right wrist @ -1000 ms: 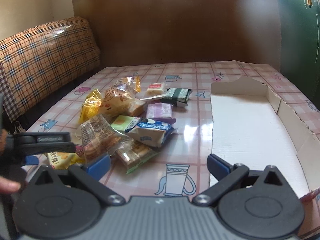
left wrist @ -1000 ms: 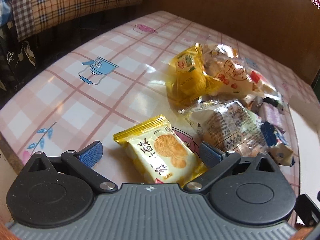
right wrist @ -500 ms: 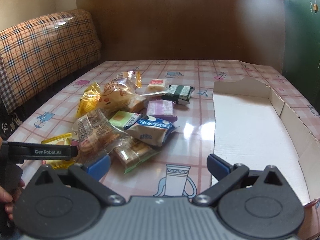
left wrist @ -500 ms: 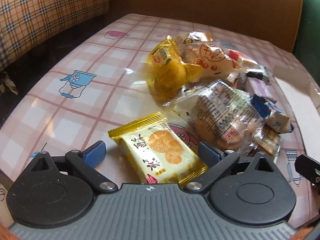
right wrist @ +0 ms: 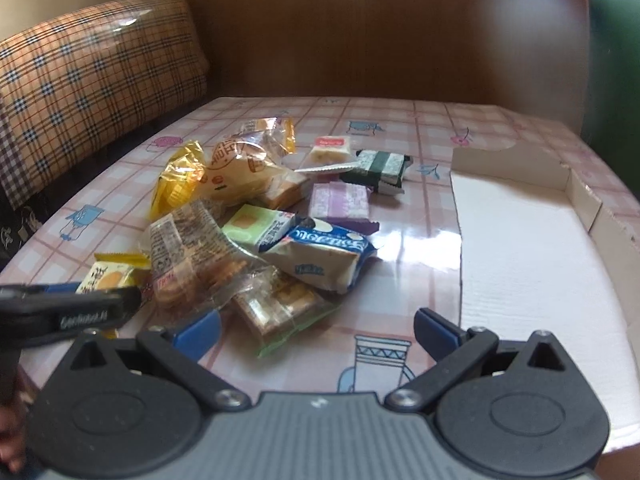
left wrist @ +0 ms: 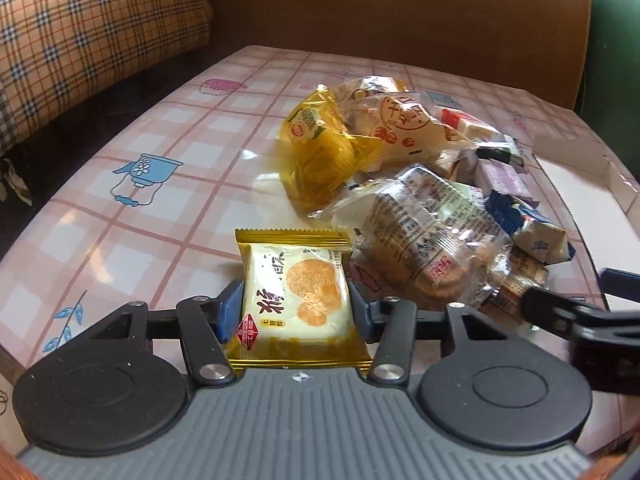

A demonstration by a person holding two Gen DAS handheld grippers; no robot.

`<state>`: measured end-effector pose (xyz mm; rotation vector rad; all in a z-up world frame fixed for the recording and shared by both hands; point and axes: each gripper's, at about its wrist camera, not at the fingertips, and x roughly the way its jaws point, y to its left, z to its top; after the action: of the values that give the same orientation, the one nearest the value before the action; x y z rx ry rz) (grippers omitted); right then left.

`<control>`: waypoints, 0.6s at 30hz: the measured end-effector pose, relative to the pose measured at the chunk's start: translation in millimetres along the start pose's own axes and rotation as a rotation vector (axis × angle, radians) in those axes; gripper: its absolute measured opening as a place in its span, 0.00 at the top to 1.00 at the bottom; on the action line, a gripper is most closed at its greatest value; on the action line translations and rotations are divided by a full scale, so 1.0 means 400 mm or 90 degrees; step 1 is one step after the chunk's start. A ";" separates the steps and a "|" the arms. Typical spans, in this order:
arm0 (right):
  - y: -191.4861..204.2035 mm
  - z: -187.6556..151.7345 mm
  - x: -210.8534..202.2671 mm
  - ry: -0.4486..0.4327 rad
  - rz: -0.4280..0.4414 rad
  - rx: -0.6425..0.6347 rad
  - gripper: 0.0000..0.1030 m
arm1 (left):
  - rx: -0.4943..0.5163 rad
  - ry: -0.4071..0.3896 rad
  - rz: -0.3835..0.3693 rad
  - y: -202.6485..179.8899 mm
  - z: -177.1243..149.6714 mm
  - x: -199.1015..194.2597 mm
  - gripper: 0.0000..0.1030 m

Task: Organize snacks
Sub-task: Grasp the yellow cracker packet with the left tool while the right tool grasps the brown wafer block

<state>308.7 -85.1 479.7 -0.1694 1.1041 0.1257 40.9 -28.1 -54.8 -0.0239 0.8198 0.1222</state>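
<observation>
A yellow-edged cracker packet (left wrist: 296,292) lies on the pink checked tablecloth (left wrist: 140,220), and it also shows at the left of the right wrist view (right wrist: 106,276). My left gripper (left wrist: 294,308) is closing on it, and both blue pads touch its sides. Behind it is a pile of snacks: a yellow bag (left wrist: 320,152), a clear biscuit pack (left wrist: 424,240), a blue-and-white packet (right wrist: 320,256), a purple one (right wrist: 340,200) and a dark green one (right wrist: 376,166). My right gripper (right wrist: 318,332) hangs open low over the table's front, grasping nothing.
A shallow white cardboard tray (right wrist: 508,160) lies on the right side of the table. A plaid cushion (right wrist: 80,80) runs along the left and a brown wooden panel (right wrist: 360,32) stands behind. The table's near left edge (left wrist: 24,340) is close to the left gripper.
My left gripper has dropped onto the cracker packet and its jaws have come in from wide apart to the packet's sides. The right gripper has sunk slightly and stays open.
</observation>
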 end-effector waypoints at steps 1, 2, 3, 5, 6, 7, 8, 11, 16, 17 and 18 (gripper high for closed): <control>0.004 0.003 0.010 0.004 -0.001 -0.007 0.01 | 0.000 -0.001 -0.005 -0.002 -0.002 -0.002 0.42; 0.008 0.007 0.018 0.005 0.002 -0.013 0.01 | -0.002 0.001 -0.010 0.005 0.003 -0.005 0.41; 0.013 0.011 0.027 0.006 0.003 -0.022 0.01 | -0.004 0.000 -0.012 0.006 0.002 -0.007 0.41; 0.021 0.020 0.046 0.008 0.008 -0.042 0.01 | -0.004 0.000 -0.018 0.012 0.006 -0.010 0.41; 0.025 0.024 0.055 0.007 0.011 -0.050 0.01 | -0.004 0.000 -0.020 0.015 0.007 -0.012 0.41; 0.027 0.027 0.063 0.006 0.011 -0.056 0.01 | -0.002 0.000 -0.022 0.022 0.010 -0.016 0.41; 0.027 0.031 0.072 0.007 0.013 -0.059 0.01 | 0.001 -0.002 -0.023 0.022 0.011 -0.018 0.41; 0.016 0.039 0.093 0.017 0.037 -0.056 0.03 | 0.002 0.000 -0.026 0.027 0.016 -0.017 0.41; 0.011 0.021 0.077 0.032 0.061 -0.112 0.21 | -0.007 0.005 -0.035 0.044 0.026 -0.015 0.42; 0.016 0.016 0.072 0.024 0.050 -0.132 0.32 | -0.005 0.004 -0.036 0.043 0.026 -0.014 0.42; 0.012 0.016 0.070 0.018 0.051 -0.130 0.44 | -0.003 0.003 -0.037 0.042 0.027 -0.013 0.42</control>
<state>325.6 -78.8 457.1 -0.3102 1.1266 0.3093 43.3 -11.3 -43.1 -0.0526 0.8230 0.0699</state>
